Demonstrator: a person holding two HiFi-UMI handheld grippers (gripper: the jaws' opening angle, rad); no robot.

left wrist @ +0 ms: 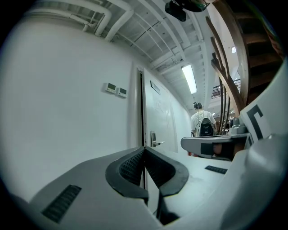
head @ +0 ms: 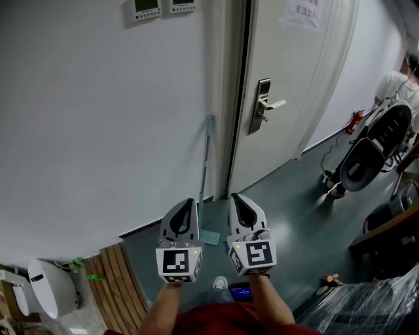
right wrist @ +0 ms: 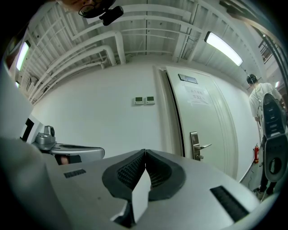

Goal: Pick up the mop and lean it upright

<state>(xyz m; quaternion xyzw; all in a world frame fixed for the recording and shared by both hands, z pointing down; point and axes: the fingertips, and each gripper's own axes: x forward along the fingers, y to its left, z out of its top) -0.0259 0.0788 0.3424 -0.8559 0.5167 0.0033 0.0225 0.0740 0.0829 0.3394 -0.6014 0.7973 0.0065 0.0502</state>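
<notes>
A mop [head: 205, 157] with a pale green handle leans upright against the white wall, just left of the door frame, its flat head [head: 210, 237] on the grey floor. In the head view both grippers are held side by side in front of me, below the mop. My left gripper [head: 186, 204] is shut with nothing in it, its tip close in front of the mop's lower handle. My right gripper [head: 239, 198] is also shut and empty. In the gripper views the left gripper [left wrist: 144, 150] and the right gripper [right wrist: 145, 153] show their pads pressed together, pointing at the wall and door.
A white door with a lever handle [head: 264, 105] stands right of the mop. Two wall control panels [head: 157, 6] hang above. A wooden slatted piece [head: 121, 275] lies at lower left. Down the corridor at right are a person [head: 396, 88], a red extinguisher [head: 354, 122] and plastic-wrapped goods [head: 366, 304].
</notes>
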